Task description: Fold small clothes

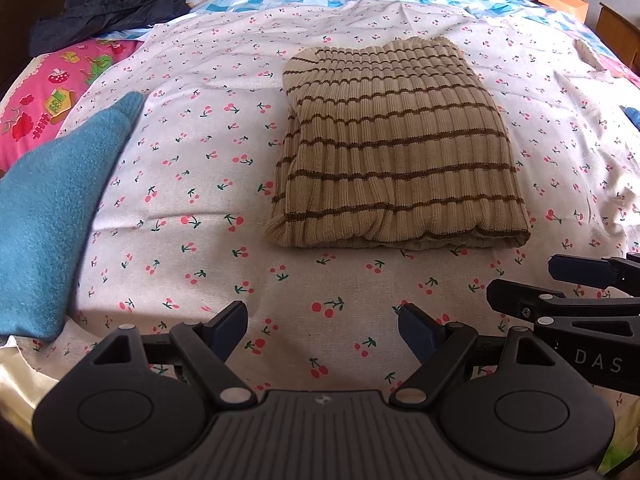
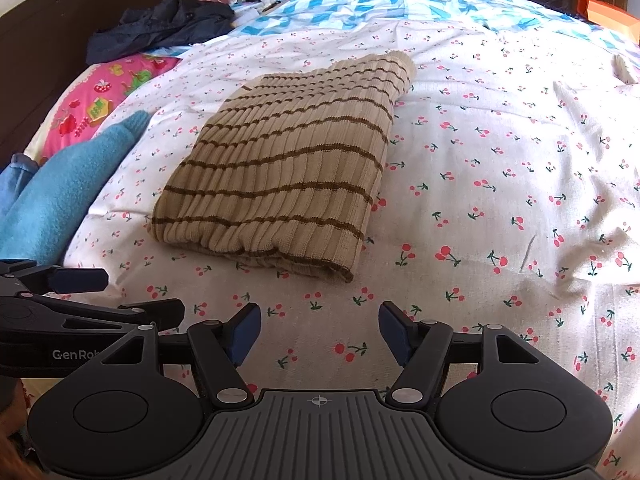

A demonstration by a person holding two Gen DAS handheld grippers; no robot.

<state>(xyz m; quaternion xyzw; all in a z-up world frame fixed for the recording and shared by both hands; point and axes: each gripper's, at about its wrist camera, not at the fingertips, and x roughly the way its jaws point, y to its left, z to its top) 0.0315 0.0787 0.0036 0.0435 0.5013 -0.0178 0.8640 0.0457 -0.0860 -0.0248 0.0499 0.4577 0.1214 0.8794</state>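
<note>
Left wrist view: your left gripper [image 1: 322, 326] hangs spread and empty, short of the folded striped knit [image 1: 396, 148] on the cherry-print sheet [image 1: 192, 184]. Right wrist view: your right gripper [image 2: 320, 330] gapes empty too. Leave the finished stack undisturbed; take the blue garment [image 2: 68, 188] next.

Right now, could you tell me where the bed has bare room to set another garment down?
The widest free patch is the cherry-print sheet right of the folded striped sweater. A narrower strip lies between the sweater and both open tongs. The left side is crowded: the blue fleece, pink pillow and dark jacket.
</note>
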